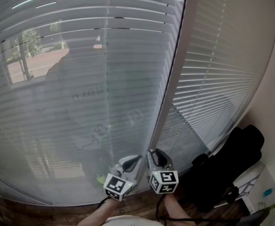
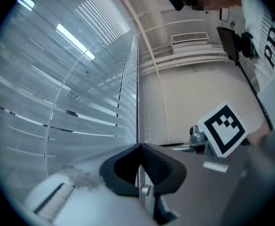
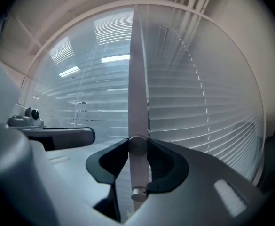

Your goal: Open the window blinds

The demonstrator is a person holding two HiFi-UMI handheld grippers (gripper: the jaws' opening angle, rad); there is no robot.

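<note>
Right gripper (image 3: 138,146), jaws clamping blind wand (image 3: 138,88)

Pale slatted blinds (image 1: 81,107); lowered, nearly shut

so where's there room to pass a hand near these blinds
Free: in front of the left blind, left of the left gripper, and the wood floor below it. Crowded: the wand held by the right gripper, and the black bag under the right blind.
</note>
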